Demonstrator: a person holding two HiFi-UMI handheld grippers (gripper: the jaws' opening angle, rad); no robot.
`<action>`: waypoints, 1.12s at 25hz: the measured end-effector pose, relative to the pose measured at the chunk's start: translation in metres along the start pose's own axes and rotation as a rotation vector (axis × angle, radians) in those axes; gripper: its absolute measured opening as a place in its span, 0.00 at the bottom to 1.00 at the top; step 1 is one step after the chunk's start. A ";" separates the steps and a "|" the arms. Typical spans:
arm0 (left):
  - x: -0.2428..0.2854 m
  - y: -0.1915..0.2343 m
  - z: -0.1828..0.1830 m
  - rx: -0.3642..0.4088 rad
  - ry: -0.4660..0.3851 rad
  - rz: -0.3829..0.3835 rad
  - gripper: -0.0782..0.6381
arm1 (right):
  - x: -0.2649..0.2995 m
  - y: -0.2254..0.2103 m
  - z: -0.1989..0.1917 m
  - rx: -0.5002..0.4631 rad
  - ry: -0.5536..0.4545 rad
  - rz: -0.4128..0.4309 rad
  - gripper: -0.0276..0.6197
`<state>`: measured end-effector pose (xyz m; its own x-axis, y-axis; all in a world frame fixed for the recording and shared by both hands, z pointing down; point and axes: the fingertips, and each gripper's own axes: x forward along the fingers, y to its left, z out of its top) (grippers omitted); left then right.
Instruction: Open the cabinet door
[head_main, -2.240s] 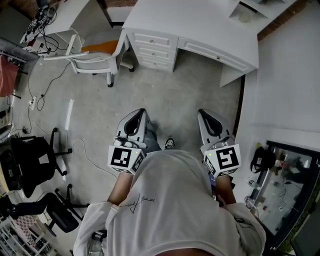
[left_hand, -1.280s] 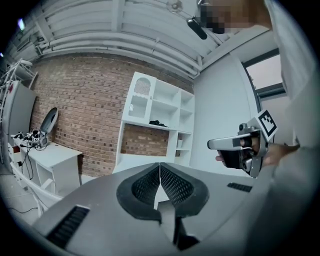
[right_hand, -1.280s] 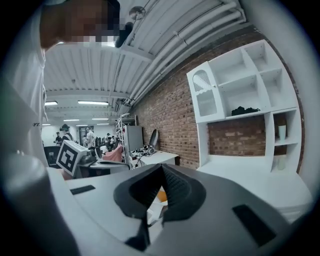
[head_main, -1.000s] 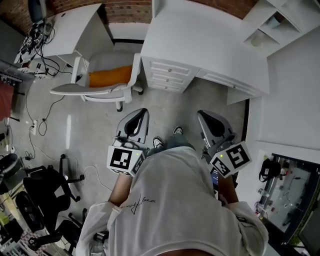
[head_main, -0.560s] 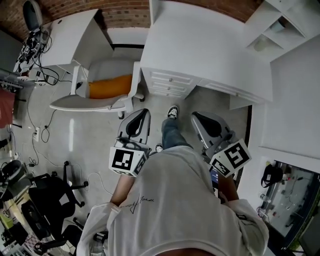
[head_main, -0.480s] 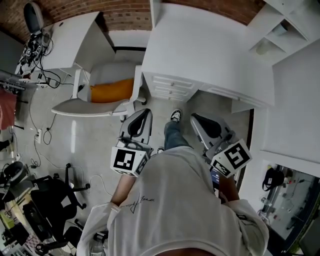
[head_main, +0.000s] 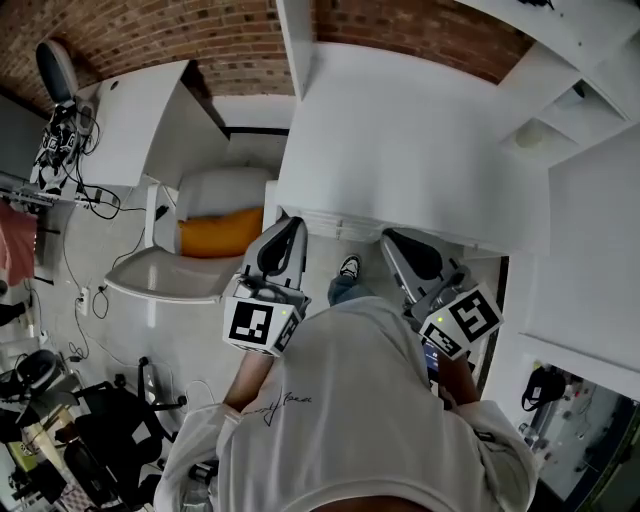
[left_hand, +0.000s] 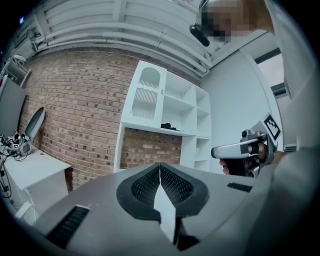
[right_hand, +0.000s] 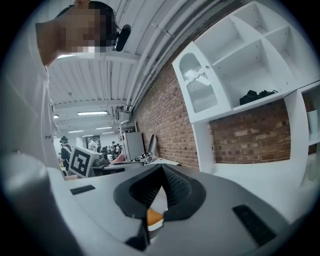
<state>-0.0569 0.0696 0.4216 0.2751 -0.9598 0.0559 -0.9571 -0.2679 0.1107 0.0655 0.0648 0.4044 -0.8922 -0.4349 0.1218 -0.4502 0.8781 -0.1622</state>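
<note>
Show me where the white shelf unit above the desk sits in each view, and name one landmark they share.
Head view: the shelf unit fills the top right corner, seen from above.
Left gripper view: the middle of the picture, standing upright.
Right gripper view: upper right, leaning in the wide-angle picture.
Shared landmark: the brick wall behind it, to the unit's left in both gripper views.
</note>
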 end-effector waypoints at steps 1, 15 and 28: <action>0.012 0.002 0.002 -0.003 -0.003 0.002 0.13 | 0.003 -0.011 0.003 0.001 0.002 0.001 0.08; 0.101 0.015 0.020 0.021 0.045 0.000 0.13 | 0.029 -0.096 0.028 0.025 -0.018 -0.021 0.08; 0.149 0.012 0.034 0.033 0.026 -0.128 0.13 | 0.041 -0.150 0.062 0.018 -0.048 -0.209 0.08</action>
<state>-0.0305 -0.0790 0.3978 0.3967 -0.9154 0.0691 -0.9165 -0.3907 0.0856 0.0938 -0.0968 0.3731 -0.7796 -0.6169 0.1077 -0.6261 0.7641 -0.1555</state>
